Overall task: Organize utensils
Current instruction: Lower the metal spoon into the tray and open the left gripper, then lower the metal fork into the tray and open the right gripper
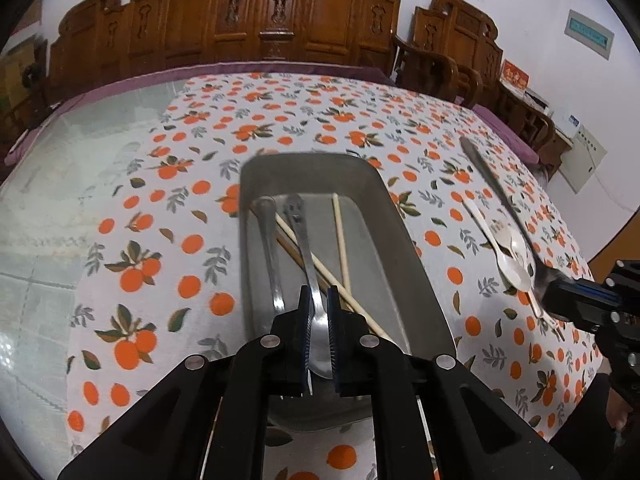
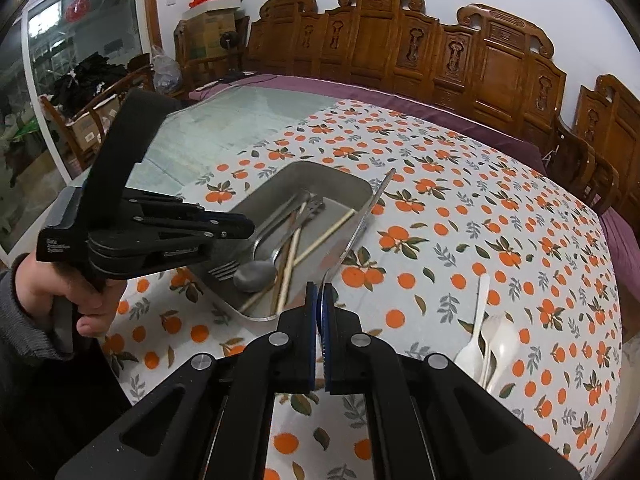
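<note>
A table (image 1: 60, 208) with a glass top carries an orange-print cloth (image 1: 160, 248) that covers most of it, leaving bare glass along the left side. Carved wooden chairs (image 1: 248, 20) line the far edge.

A metal tray (image 1: 400, 240) sits on the cloth near the near edge, lengthwise away from the person. In it lie wooden chopsticks (image 1: 340, 236), crossing one another, a metal fork (image 1: 269, 248) along the left wall, and a steel spoon (image 1: 310, 276) with its handle pointing to the far end.

The left gripper (image 1: 318, 300) hangs over the near end of the tray, its jaws narrow and clamped on the steel spoon just above the bowl.

The right gripper (image 2: 320, 300) is beside the tray's right wall, jaws nearly closed on the bowl end of a long metal spoon (image 2: 360, 224), whose handle slants up and away over the tray's right rim.

On the cloth toward the right edge lie white plastic utensils (image 2: 486, 340), a spoon and forks overlapping, well apart from the tray.
</note>
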The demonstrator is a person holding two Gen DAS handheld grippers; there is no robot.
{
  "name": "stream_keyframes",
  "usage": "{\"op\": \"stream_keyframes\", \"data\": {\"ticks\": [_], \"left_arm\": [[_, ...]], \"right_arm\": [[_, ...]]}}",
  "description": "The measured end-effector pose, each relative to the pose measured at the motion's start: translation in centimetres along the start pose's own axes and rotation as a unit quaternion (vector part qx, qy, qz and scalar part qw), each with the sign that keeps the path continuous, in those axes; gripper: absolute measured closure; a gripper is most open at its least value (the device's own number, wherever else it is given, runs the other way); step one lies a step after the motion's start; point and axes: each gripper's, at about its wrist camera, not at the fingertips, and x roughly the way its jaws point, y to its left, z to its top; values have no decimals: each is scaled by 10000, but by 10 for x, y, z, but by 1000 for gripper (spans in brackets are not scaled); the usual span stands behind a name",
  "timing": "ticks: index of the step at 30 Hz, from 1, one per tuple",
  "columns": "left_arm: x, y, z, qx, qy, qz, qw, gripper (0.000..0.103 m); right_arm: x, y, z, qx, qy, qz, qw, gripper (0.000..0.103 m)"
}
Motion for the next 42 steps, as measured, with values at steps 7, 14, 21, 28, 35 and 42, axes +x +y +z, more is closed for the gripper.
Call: {"op": "stream_keyframes", "data": {"ticks": [7,14,21,28,35,42], "left_arm": [[-13,16,6,-72,-180,258,9995,88],[-26,32,9,-197,-340,453,9982,70],[-34,46,13,-320,-476,808,9951,35],[-38,54,14,-415,-535,836,9942,23],[-39,55,14,-448,-548,836,9940,14],[-37,53,14,-430,-527,827,9942,14]], "right_arm": [[15,10,16,30,8,208,9998,100],[38,20,30,5,96,384,9992,100],[68,27,35,53,338,537,9980,100],[99,31,31,61,626,561,9964,100],[121,19,33,247,820,531,9949,100],[126,14,36,281,833,514,9948,99]]}}
